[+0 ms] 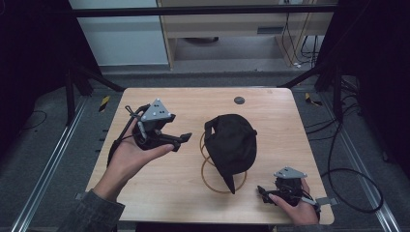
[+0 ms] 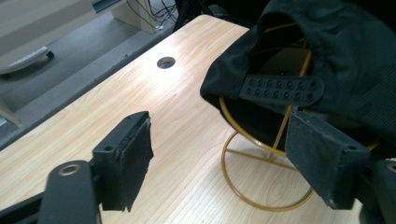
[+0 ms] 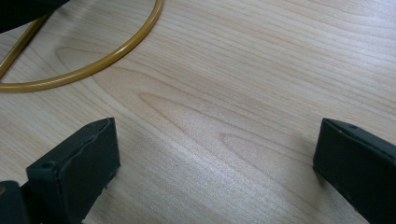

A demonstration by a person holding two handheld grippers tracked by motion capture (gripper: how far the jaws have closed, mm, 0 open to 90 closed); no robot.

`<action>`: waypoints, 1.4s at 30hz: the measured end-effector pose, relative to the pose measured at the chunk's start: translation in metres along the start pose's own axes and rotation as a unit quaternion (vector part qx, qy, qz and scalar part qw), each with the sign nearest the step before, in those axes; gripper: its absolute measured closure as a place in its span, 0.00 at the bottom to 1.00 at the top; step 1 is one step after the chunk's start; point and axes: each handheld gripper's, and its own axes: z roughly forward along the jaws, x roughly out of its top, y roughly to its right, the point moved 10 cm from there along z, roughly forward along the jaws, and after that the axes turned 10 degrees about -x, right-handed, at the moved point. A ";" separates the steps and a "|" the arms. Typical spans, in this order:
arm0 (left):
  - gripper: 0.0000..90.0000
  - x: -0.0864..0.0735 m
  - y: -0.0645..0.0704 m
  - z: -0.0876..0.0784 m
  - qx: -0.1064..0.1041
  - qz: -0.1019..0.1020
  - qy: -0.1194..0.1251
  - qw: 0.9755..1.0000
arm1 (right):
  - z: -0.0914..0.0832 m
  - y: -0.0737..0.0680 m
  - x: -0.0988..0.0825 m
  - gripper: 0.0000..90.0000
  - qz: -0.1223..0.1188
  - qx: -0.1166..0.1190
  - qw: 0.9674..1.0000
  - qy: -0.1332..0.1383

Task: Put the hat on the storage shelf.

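Black cap hides most of its gold stand; both tools stand apart, empty.

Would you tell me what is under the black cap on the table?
The black cap sits on a gold wire stand; its ring base rests on the table. The stand's top is covered by the cap.

Cap on stand (mid-table).

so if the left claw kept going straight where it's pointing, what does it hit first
Most likely the black cap on its gold wire stand. The left claw, jaws open with nothing between them, faces the cap's rear opening and snap strap; depth is unclear.
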 end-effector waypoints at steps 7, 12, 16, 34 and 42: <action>0.19 -0.017 -0.010 -0.006 0.010 -0.012 -0.008 1.000 | 0.000 0.000 0.000 0.01 0.000 0.000 1.000 0.000; 0.17 -0.029 -0.017 -0.008 0.017 -0.021 -0.007 1.000 | 0.000 0.000 0.000 0.01 0.000 0.000 1.000 0.000; 0.16 -0.039 -0.022 -0.009 0.021 -0.024 -0.013 0.999 | 0.000 0.000 0.000 0.01 0.000 0.000 1.000 0.000; 0.13 -0.098 -0.055 -0.010 0.050 -0.068 -0.032 0.996 | 0.000 0.000 0.000 0.01 0.000 0.000 1.000 0.000; 0.13 -0.116 -0.063 -0.010 0.055 -0.083 -0.033 0.994 | 0.000 0.000 0.000 0.01 0.000 0.000 1.000 0.000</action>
